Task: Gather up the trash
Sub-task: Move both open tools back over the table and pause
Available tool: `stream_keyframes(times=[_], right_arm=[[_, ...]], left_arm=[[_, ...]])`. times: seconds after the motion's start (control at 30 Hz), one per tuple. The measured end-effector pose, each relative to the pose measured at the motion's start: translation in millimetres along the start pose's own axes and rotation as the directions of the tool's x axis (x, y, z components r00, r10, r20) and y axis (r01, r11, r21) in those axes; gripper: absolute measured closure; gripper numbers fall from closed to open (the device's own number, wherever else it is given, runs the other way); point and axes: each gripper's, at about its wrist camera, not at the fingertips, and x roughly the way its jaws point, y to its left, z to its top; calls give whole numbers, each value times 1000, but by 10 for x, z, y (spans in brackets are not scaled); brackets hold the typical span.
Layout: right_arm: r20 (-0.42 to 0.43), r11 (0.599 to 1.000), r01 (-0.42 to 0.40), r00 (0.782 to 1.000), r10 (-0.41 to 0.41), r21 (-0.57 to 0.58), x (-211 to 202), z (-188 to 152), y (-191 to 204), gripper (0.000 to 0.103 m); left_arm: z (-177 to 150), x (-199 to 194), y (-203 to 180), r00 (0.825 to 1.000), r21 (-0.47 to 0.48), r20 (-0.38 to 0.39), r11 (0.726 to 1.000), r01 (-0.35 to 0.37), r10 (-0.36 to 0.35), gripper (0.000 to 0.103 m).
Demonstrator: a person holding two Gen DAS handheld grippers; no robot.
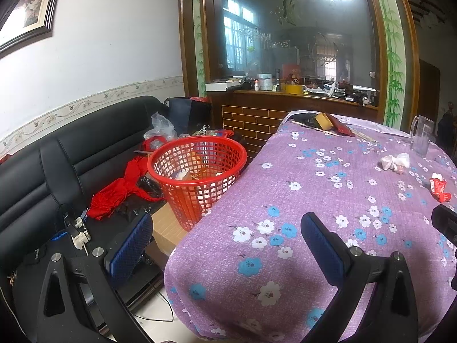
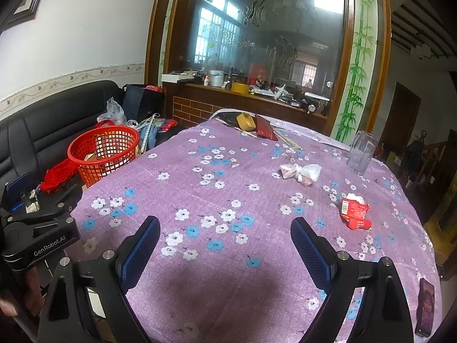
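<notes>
A red mesh basket (image 1: 197, 168) (image 2: 104, 153) stands beside the table's left edge with some scraps inside. On the purple flowered tablecloth (image 2: 228, 188) lie a crumpled white tissue wad (image 2: 300, 172) (image 1: 395, 161) and a torn red wrapper (image 2: 354, 211) (image 1: 438, 187). My left gripper (image 1: 225, 234) is open and empty, hovering over the table's left edge near the basket. Over the near side of the table my right gripper (image 2: 225, 235) is open and empty, short of the wrapper and tissue. The left gripper's body (image 2: 37, 223) shows at the left of the right wrist view.
A clear glass pitcher (image 2: 361, 153) stands at the far right. A yellow tape roll (image 2: 245, 121), dark red packet (image 2: 265, 128) and sticks lie at the table's far edge. A phone (image 2: 425, 308) rests at the near right rim. A cluttered black sofa (image 1: 71, 165) is on the left.
</notes>
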Motion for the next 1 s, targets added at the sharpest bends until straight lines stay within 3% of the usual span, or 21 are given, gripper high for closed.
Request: stream_keyframes(times=[1.0], right_arm=[[-8,1000,-9,1000,9,0,44,-24,16,8]], left_arm=[[0,4,76,1000,4,-3,1000,-13,13,0]])
